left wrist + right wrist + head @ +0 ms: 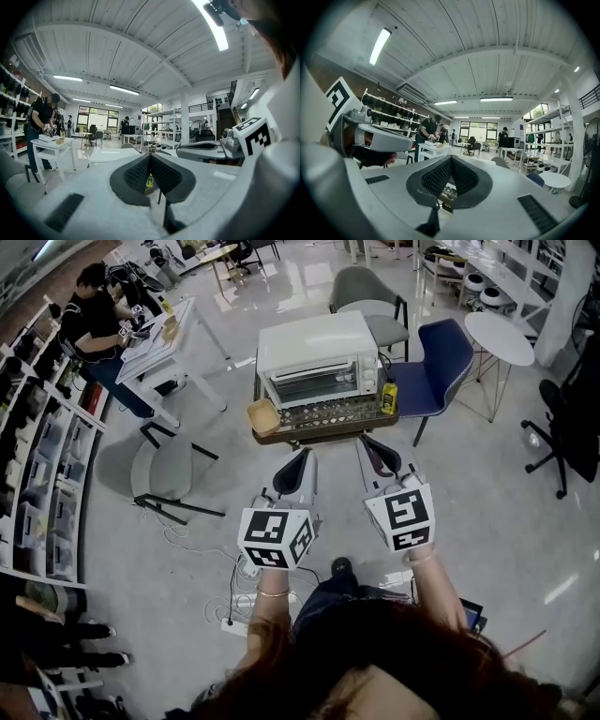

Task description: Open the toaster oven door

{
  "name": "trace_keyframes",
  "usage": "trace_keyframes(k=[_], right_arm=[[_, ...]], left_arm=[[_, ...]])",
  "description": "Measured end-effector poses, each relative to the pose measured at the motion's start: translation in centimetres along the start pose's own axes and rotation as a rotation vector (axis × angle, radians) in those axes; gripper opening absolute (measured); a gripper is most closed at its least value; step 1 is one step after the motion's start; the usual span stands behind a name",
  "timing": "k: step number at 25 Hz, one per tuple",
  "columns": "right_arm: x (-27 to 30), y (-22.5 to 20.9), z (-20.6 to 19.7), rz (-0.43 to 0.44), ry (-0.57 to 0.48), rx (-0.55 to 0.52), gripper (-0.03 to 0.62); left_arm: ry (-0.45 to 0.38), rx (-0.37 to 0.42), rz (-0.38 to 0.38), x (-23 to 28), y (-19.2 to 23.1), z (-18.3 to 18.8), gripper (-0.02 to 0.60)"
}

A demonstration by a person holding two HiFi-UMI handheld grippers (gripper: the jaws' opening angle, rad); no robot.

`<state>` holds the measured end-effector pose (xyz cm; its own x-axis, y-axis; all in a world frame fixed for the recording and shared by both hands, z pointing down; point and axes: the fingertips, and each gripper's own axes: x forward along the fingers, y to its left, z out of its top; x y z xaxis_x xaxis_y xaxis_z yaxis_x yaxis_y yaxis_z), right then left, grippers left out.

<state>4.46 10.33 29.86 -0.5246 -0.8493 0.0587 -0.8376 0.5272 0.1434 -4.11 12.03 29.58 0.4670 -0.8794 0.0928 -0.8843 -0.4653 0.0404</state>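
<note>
The white toaster oven [317, 360] stands on a small dark table [323, 425], its glass door closed. Both grippers hover side by side in front of the table, short of it, and point at the oven. My left gripper [303, 457] is shut with nothing between its pads. My right gripper [367, 444] is shut and empty too. In the left gripper view the closed left gripper [150, 157] hides most of the oven. In the right gripper view the closed right gripper [450, 159] does the same, with only the table's edge [446, 195] peeking out below.
A yellow bottle [388, 397] and a small wooden tray [263, 415] sit on the table beside the oven. A blue chair [441, 362], a grey chair [370, 301] and a round white table [499, 337] stand behind. A person works at a desk [164, 338]. Cables [239, 568] lie on the floor.
</note>
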Motion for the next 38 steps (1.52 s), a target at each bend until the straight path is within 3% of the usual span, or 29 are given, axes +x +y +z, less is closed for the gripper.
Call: trace_keyframes(k=[28, 38], right_arm=[[9.9, 2.2, 0.2, -0.085, 0.023, 0.034, 0.002], [11.9, 2.4, -0.4, -0.082, 0.05, 0.051, 0.002]], left_arm=[[-0.002, -0.009, -0.087, 2.9, 9.0, -0.7, 0.015], [0.005, -0.007, -0.065, 4.1, 10.5, -1.4, 0.015]])
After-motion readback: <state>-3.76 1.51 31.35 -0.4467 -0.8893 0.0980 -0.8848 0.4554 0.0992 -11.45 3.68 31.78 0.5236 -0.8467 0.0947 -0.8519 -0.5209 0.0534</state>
